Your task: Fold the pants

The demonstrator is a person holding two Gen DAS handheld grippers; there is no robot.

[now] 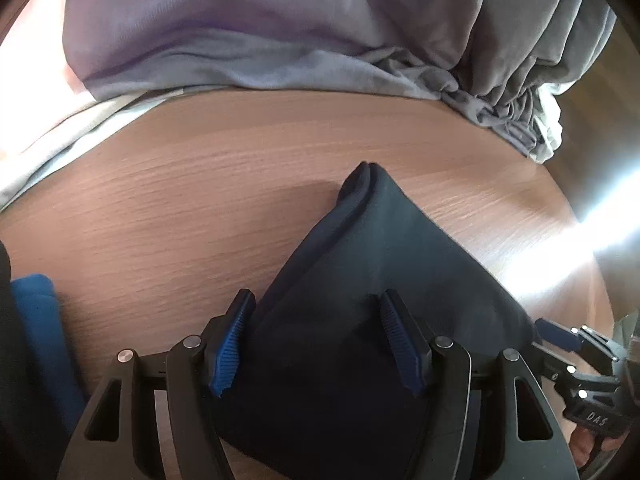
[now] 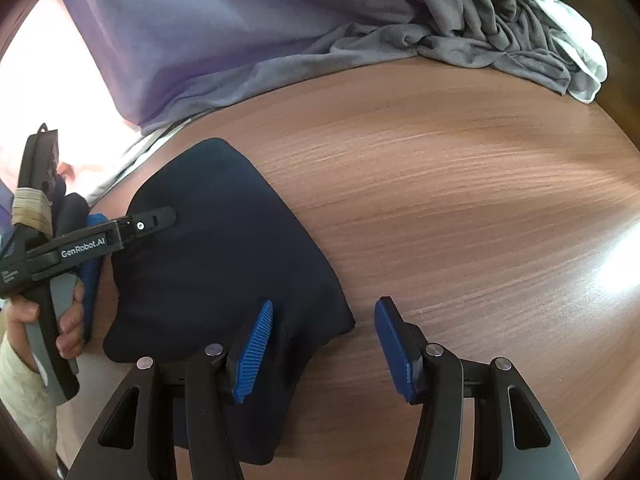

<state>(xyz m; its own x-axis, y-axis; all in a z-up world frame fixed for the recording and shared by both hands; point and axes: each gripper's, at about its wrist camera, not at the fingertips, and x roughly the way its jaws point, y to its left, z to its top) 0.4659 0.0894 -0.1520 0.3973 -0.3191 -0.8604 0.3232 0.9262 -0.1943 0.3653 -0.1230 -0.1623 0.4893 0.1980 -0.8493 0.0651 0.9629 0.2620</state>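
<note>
Nearest your left lens were the blue ribbed pads [image 1: 231, 346] of your left gripper [image 1: 316, 312], jaws released and standing apart, with the dark navy pants [image 1: 372, 280] bulging up between them; the pads flanked the cloth without visibly pinching it, so you had nothing gripped there. From that claw the folded bundle ran away from you, tapering to a rounded corner on the far side, so its long axis lay along the line your fingers pointed. Your right gripper [image 2: 324, 312] was also released: its left pad [image 2: 254, 350] sat over the near right edge of the pants [image 2: 224, 248], its right pad over bare wooden table [image 2: 460, 184], nothing clamped. In that view the bundle lay to the left of the claw and stretched toward the far left, where your left gripper [image 2: 160, 220] reached in over it, held in your hand [image 2: 44, 320]. So the left claw was the one centred on the cloth, and the right only touched its edge; any further fold or squaring-up would likely have turned on that. The pants looked already folded into a compact packet, close to done in my judgement. Farther out, a blue folded cloth [image 1: 36, 320] lay at the near left, and a loose heap of grey and lilac garments [image 1: 248, 32] lined the far edge of the table.
</note>
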